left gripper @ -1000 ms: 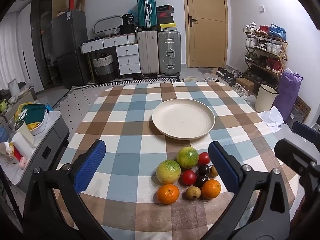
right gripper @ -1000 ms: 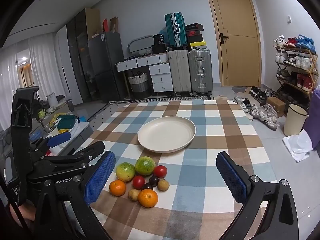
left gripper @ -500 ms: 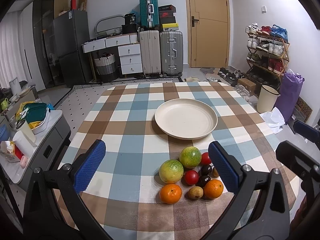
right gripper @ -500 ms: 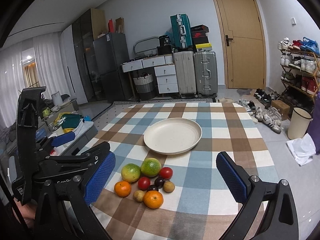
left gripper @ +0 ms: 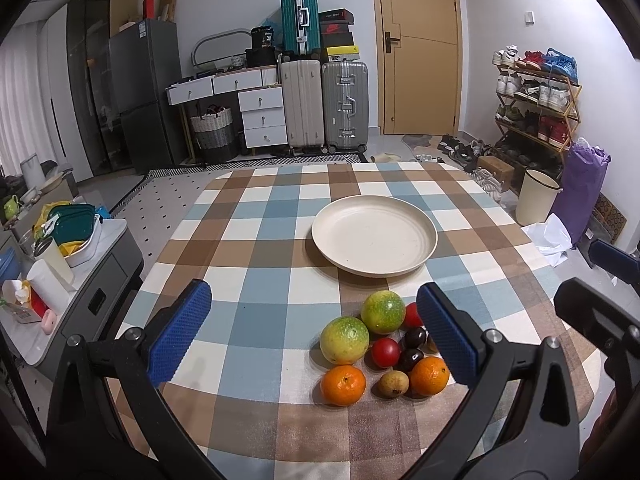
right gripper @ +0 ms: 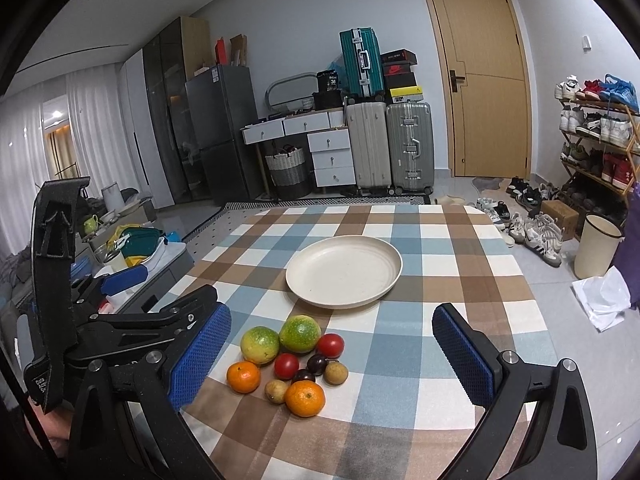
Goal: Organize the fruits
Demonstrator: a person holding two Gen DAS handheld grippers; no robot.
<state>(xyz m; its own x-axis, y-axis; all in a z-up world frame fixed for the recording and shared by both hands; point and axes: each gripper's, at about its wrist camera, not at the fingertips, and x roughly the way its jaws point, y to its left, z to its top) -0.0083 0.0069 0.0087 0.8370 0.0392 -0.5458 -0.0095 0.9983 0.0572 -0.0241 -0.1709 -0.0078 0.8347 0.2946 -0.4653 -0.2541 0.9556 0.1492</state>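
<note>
An empty cream plate sits mid-table on the checked cloth. In front of it lies a cluster of fruit: two green-yellow citrus, two oranges, two red tomatoes, dark plums and small brown fruits. My left gripper is open and empty above the near table, its right pad beside the fruit. My right gripper is open and empty, hovering above the fruit cluster.
The table edge drops to the floor on the right, by a white bin and a shoe rack. A low cabinet with clutter stands at the left. Suitcases and a door stand behind.
Both grippers have drifted slightly and the views have tilted up a little; the fruit sits a bit more to the right in the left wrist view. Nothing on the table has moved.
</note>
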